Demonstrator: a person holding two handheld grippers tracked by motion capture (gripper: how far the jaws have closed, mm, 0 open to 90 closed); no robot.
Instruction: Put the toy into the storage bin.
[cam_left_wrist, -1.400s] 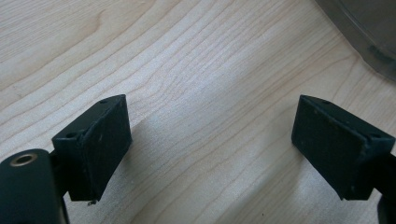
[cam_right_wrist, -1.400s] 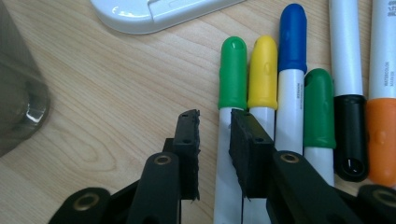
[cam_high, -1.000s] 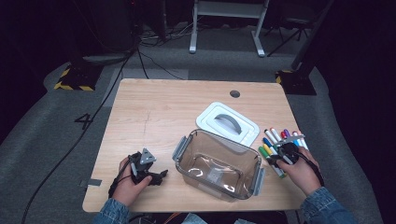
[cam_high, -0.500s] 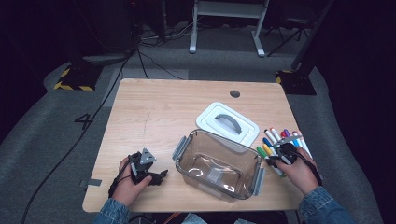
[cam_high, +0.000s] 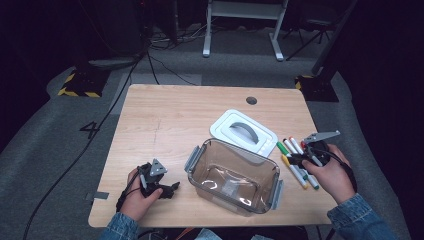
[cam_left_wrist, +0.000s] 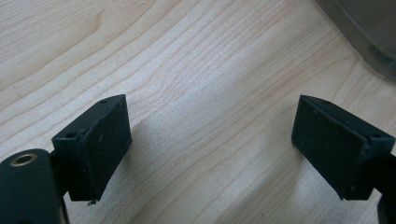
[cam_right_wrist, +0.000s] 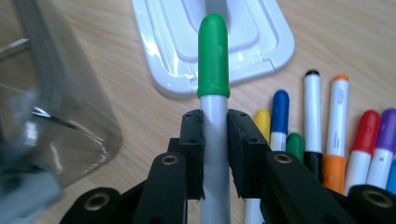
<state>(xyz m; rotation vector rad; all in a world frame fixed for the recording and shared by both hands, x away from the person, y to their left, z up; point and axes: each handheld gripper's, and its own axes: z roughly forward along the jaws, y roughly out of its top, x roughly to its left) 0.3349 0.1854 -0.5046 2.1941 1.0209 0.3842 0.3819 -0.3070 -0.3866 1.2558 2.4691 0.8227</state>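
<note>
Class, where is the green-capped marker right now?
In the right gripper view, the green-capped marker is clamped between the right gripper fingers, above the marker row, beside the white lid.

On a table (cam_high: 165, 120): container (cam_high: 233, 176) near the front edge, lid (cam_high: 243, 131) just behind it, markers (cam_high: 296, 162) in a row to the right; left gripper (cam_high: 170, 188) left of the container, right gripper (cam_high: 294, 159) over the markers.

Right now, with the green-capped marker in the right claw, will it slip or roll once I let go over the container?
The green-capped marker looks stiff and light. Its smooth barrel could slip, though the right claw pinches it squarely. Being round, it will probably roll in the clear container.
</note>
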